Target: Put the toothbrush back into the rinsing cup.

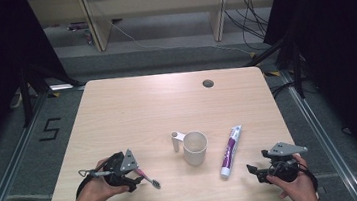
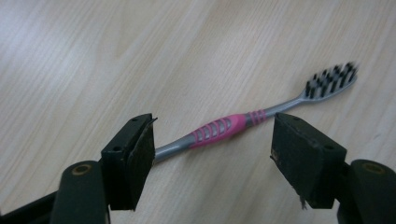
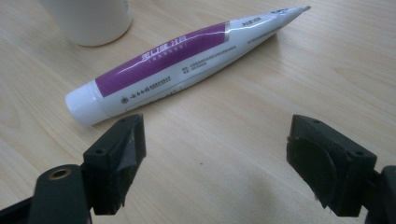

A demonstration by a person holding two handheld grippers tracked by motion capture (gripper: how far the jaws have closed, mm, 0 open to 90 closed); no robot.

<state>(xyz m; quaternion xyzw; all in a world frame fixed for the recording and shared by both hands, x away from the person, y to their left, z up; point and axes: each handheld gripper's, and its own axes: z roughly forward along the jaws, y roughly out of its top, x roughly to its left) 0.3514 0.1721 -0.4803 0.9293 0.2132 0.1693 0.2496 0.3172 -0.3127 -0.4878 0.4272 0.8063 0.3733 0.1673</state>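
Low by the surface's (image 1: 117, 107) near-left corner, left claw (image 2: 212, 149) stood apart astride a pink-grey toothbrush (image 2: 219, 130) lying flat, pads not touching it, right claw (image 3: 215, 163) wide open, empty, near-right edge, just short of purple toothpaste tube (image 3: 177, 60).

One toothbrush (image 2: 219, 129), one toothpaste tube (image 1: 230, 151), one cup (image 1: 194, 148), two claws

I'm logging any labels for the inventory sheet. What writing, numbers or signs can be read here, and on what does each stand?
"5": black figure marked on the grey floor left of the light wooden table.
White and purple toothpaste tube: white characters on the purple band and small dark print on the white part, too small and blurred to read.
Grey and pink toothbrush and cream plastic mug: no writing visible.
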